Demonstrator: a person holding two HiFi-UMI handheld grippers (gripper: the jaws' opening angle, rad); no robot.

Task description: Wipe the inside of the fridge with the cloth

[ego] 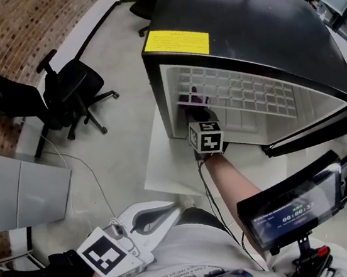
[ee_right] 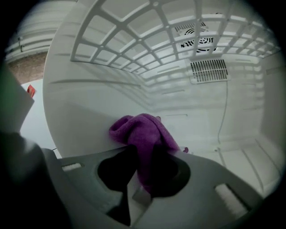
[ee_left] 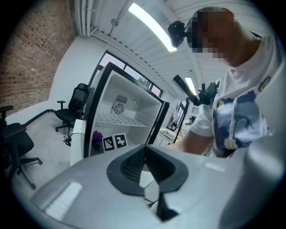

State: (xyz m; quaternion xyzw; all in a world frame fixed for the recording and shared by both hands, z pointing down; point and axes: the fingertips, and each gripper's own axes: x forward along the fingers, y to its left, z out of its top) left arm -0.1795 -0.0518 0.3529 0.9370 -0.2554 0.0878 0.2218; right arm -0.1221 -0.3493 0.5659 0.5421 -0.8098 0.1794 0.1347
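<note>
Jaws of the right gripper [ee_right: 136, 190] clamp a bunched fold of the soft, light cloth [ee_right: 143, 132], probably a sound hold, inside the fridge [ee_right: 89, 112]; those of the left gripper [ee_left: 146, 176] sit together, empty.

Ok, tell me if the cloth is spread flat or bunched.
Bunched: the cloth is a wadded lump, clamped by the right gripper.

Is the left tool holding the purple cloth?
No, the left tool is empty; the right tool clamps the purple cloth inside the fridge.
</note>
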